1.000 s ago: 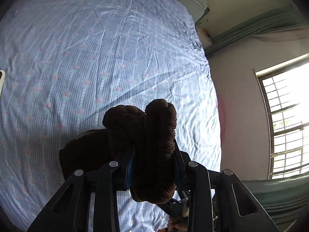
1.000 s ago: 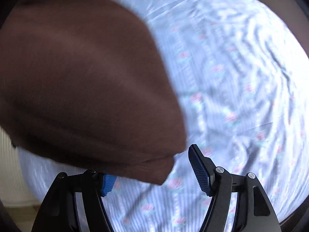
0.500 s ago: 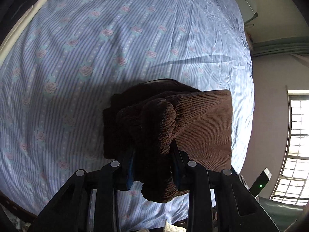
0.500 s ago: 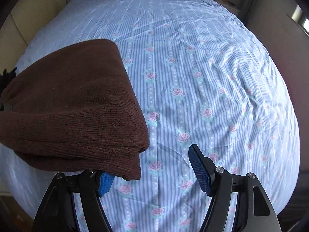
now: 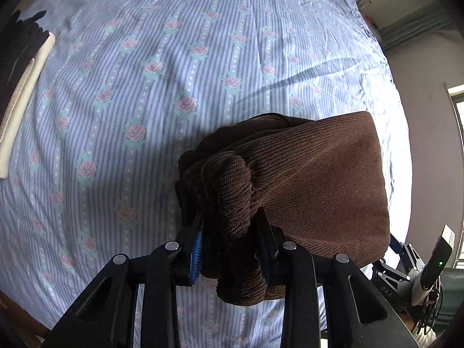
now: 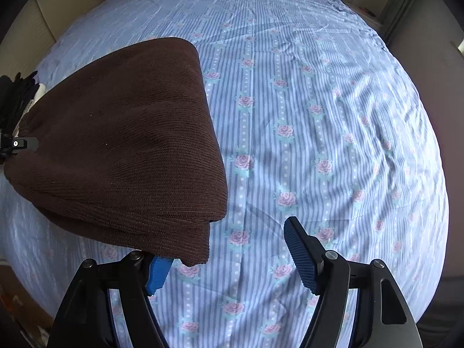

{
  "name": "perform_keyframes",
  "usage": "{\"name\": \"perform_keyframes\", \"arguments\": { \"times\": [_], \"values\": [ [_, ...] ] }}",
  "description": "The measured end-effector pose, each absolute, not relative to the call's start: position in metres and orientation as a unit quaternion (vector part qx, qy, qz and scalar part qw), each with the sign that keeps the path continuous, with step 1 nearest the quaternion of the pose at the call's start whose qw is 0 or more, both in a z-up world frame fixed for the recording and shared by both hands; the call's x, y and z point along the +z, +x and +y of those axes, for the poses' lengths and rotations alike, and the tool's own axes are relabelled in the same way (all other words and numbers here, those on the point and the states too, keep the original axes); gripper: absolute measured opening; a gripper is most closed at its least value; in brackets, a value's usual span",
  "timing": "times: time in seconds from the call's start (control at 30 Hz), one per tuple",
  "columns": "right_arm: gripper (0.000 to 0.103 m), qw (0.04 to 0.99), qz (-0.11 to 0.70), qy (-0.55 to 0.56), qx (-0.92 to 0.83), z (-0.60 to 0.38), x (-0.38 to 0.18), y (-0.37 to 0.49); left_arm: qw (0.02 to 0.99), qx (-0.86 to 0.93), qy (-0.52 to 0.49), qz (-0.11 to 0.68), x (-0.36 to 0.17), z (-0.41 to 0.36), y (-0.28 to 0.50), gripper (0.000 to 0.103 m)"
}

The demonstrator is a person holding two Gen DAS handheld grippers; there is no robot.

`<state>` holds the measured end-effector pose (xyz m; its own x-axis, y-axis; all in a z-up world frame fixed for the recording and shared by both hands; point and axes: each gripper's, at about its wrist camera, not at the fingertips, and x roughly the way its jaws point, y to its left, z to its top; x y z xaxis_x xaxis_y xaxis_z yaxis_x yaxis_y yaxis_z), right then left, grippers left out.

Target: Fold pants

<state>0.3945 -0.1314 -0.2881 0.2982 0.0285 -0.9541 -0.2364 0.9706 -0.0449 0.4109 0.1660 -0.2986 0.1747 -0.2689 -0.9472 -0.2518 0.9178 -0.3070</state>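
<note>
Here the left gripper (image 5: 229,232) clamps a bunched fold of the brown corduroy pants (image 5: 313,185) above the floral bedsheet (image 5: 145,87). The right gripper (image 6: 229,249) gapes wide, one pad under the pants' corner, gripping nothing.

A wide bed (image 5: 162,92) fills the room, covered by a light blue sheet (image 6: 304,121) with thin stripes, dotted bands and pink roses, creased toward its far edge. On it rests 1 folded bundle of dark brown corduroy pants (image 5: 313,179), its flat panel spread toward the bright side. At the opposite edge sits a cream strip (image 5: 20,107) with dark fabric (image 5: 17,43) beside it.
</note>
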Motion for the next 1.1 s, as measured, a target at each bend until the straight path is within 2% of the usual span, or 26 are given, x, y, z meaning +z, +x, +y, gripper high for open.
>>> {"name": "perform_keyframes", "arguments": {
  "times": [0.3, 0.47, 0.53, 0.7, 0.87, 1.1],
  "values": [
    [0.071, 0.779, 0.611, -0.095, 0.104, -0.120, -0.294, 0.387, 0.746, -0.005, -0.128, 0.654, -0.309, 0.164, 0.410, 0.039],
    [0.071, 0.779, 0.605, -0.117, 0.116, -0.113, -0.285, 0.380, 0.749, 0.010, -0.113, 0.653, -0.314, 0.166, 0.414, 0.054],
    [0.071, 0.780, 0.603, -0.121, 0.117, -0.114, -0.280, 0.379, 0.750, 0.014, -0.109, 0.652, -0.313, 0.165, 0.415, 0.057],
    [0.071, 0.778, 0.604, -0.118, 0.126, -0.120, -0.266, 0.372, 0.753, 0.016, -0.092, 0.652, -0.310, 0.155, 0.415, 0.059],
    [0.071, 0.785, 0.592, -0.106, 0.148, -0.125, -0.246, 0.363, 0.756, 0.025, -0.062, 0.651, -0.308, 0.140, 0.419, 0.067],
    [0.072, 0.802, 0.569, -0.091, 0.158, -0.125, -0.241, 0.389, 0.749, 0.030, -0.089, 0.656, -0.306, 0.145, 0.420, 0.071]
  ]
}}
